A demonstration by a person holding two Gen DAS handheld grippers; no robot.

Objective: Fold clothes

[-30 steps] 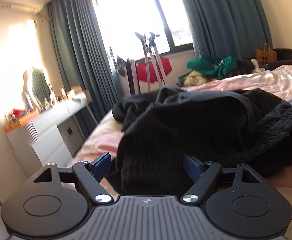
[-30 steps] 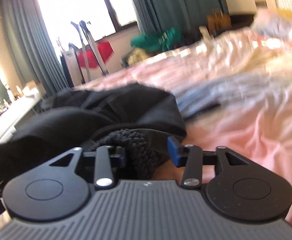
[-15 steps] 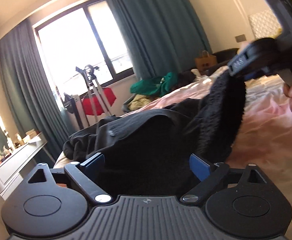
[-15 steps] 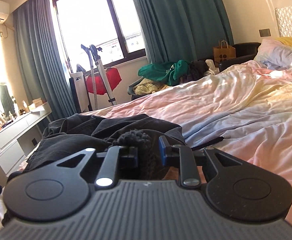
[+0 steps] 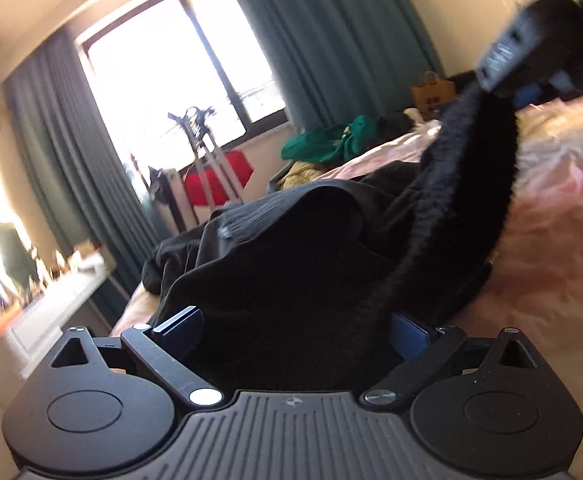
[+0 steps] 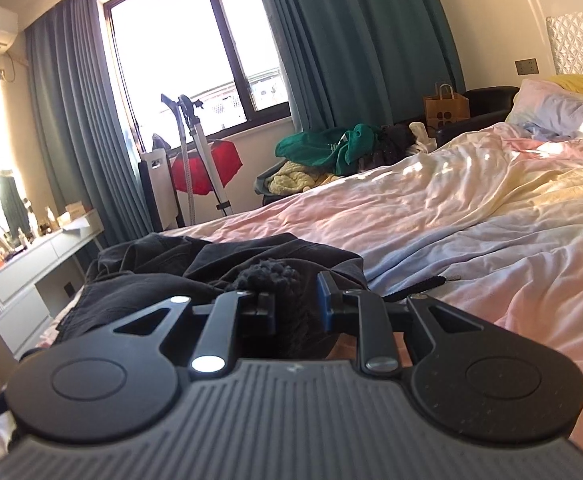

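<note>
Black knit garment stretched up-right from bed to right gripper

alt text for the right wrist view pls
The right tongs pinch a fuzzy black knit garment lifted from a dark clothes pile on a pink bed. Behind are a bright window and teal curtains.

Left wrist view low over bed, close behind black garment, facing window, right wrist view likewise low and close, both share garment, window, curtains, dresser
</note>
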